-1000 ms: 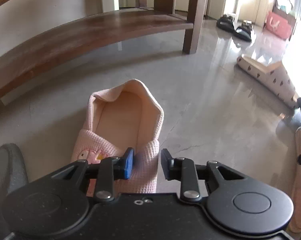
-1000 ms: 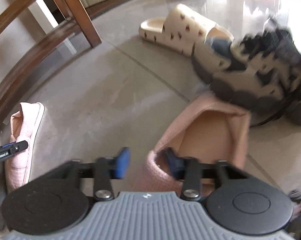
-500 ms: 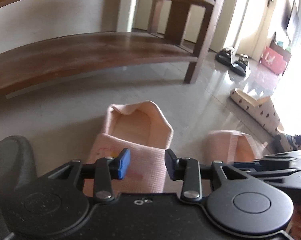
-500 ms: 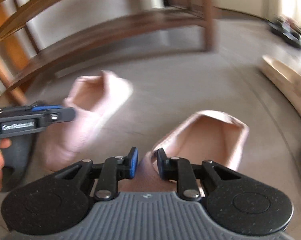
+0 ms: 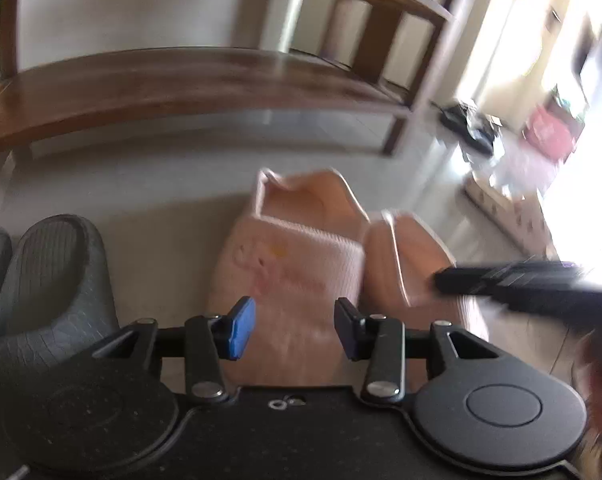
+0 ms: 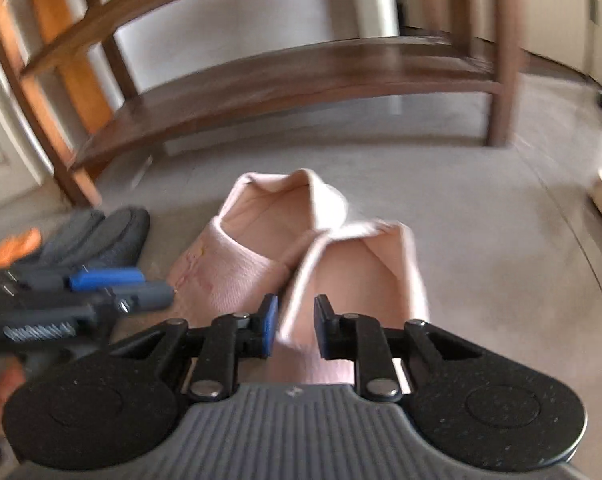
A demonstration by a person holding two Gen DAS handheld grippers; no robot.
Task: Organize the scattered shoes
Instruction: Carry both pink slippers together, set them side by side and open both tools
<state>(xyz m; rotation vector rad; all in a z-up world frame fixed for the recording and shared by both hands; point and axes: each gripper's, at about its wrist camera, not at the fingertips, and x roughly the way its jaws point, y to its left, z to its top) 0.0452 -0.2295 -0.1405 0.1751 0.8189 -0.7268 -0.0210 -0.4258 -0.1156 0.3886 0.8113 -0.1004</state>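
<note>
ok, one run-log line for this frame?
phase: pairing pink slippers | right gripper: shut on right slipper | left gripper: opening over left slipper | slippers side by side

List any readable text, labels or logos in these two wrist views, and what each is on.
None readable.
Left gripper side label: white marks, too blurred to read.
Right gripper grey housing: small embossed mark, illegible.
Left pink slipper: embroidered motif, no lettering made out.

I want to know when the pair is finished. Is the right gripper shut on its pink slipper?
Yes. The right gripper is shut on the second pink slipper: its fingers pinch the fabric edge, beside the first pink slipper.
</note>
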